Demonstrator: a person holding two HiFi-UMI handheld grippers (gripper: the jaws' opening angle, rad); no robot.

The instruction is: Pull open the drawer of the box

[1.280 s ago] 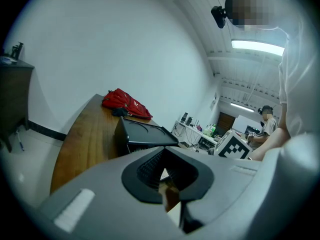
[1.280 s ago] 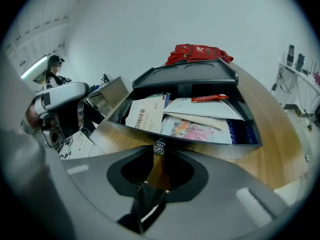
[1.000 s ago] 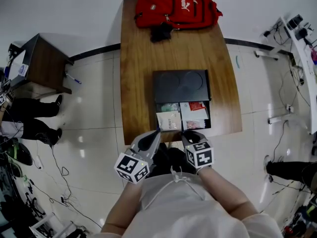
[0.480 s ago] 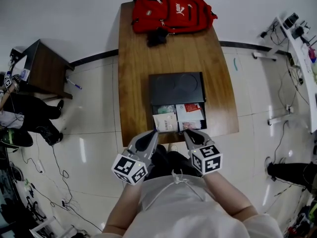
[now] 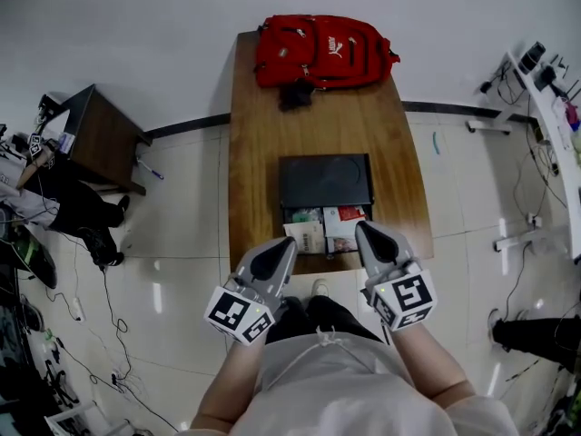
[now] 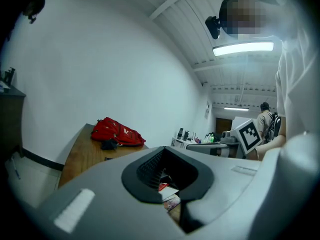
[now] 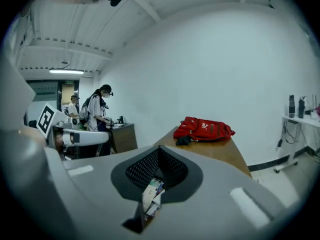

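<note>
Hovering over the near edge of the tabletop (image 5: 272,116), the left gripper (image 5: 287,245) has its fingers (image 6: 100,194) pressed together on nothing and the right gripper (image 5: 362,229) has just closed its fingers, also empty, likely because the drawer (image 5: 329,242) already stands pulled out of the black box (image 5: 325,180) toward the person (image 5: 318,380), papers (image 5: 308,236) and packets (image 5: 349,214) showing inside. The drawer's front and any handle are hidden behind the two grippers, and the packets' print is too small to read

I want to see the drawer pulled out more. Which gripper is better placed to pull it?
Probably the right gripper: in the head view its tip overlaps the open drawer's right side. The left gripper sits about as close, so it's nearly even.
</note>
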